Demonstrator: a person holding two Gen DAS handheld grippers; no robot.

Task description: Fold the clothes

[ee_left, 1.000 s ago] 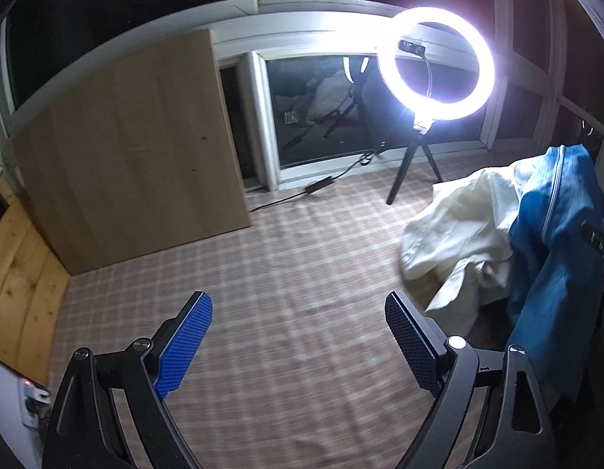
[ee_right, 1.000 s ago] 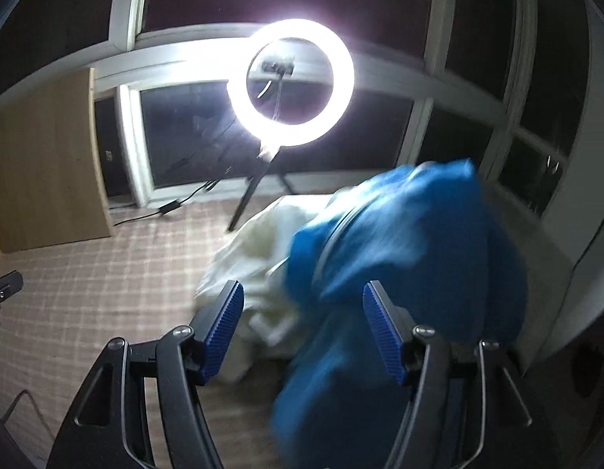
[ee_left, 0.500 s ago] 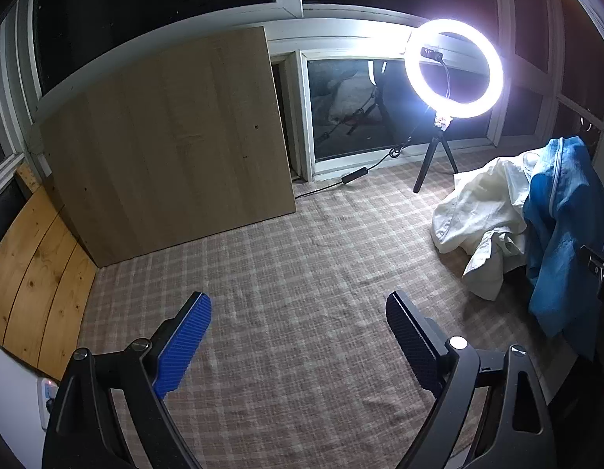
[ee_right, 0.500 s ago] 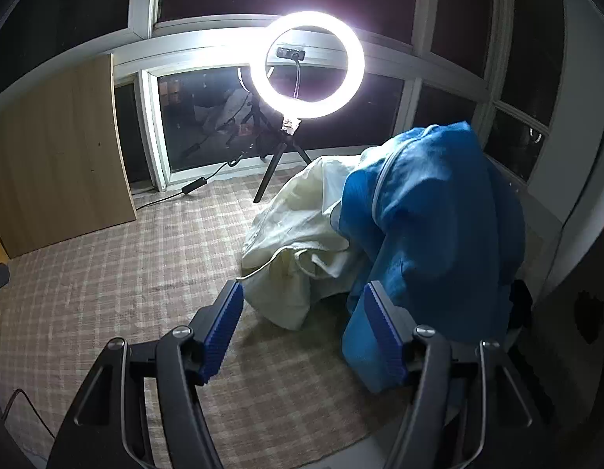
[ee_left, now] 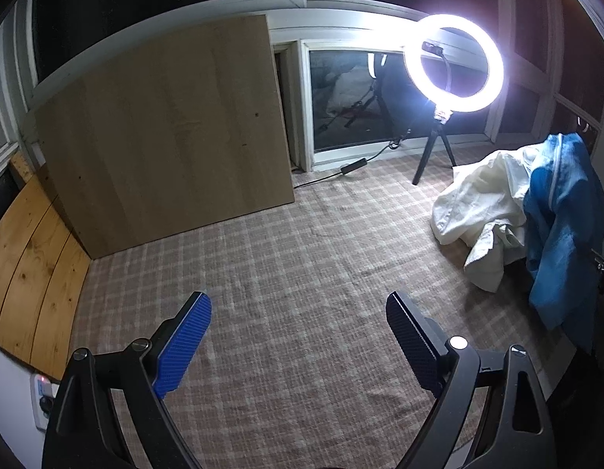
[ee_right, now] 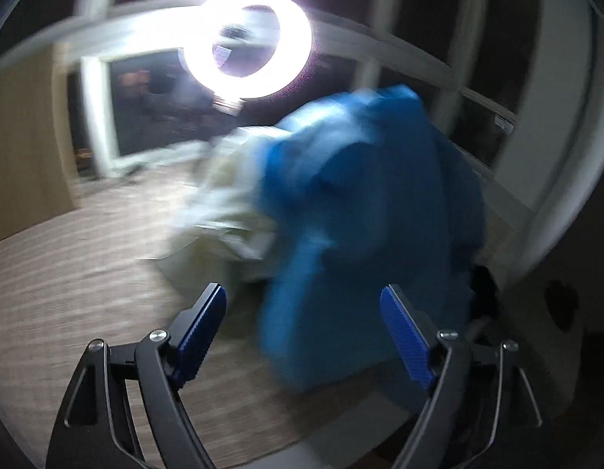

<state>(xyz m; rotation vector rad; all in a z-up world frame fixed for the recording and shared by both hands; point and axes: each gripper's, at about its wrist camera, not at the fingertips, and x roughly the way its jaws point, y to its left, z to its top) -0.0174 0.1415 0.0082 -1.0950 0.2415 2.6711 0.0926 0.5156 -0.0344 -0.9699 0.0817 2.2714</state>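
Observation:
A blue zip jacket [ee_left: 561,226] hangs in a heap at the right edge of the checked cloth, with a crumpled white garment [ee_left: 485,207] leaning against its left side. My left gripper [ee_left: 298,336] is open over the bare checked cloth [ee_left: 302,265], well left of both garments. In the blurred right wrist view the blue jacket [ee_right: 364,215] fills the middle, the white garment [ee_right: 223,215] to its left. My right gripper [ee_right: 303,322] is open just in front of the jacket's lower part, nothing between its fingers.
A lit ring light on a tripod [ee_left: 452,64] stands at the back by the windows, its cable [ee_left: 352,166] trailing over the cloth. A large wooden board [ee_left: 161,133] leans at the back left, with wooden planks [ee_left: 28,269] at the far left.
The left gripper has pulled back and left, so the garments look smaller and farther right. The right gripper has swung toward the blue jacket and opened wider; its view is now blurred.

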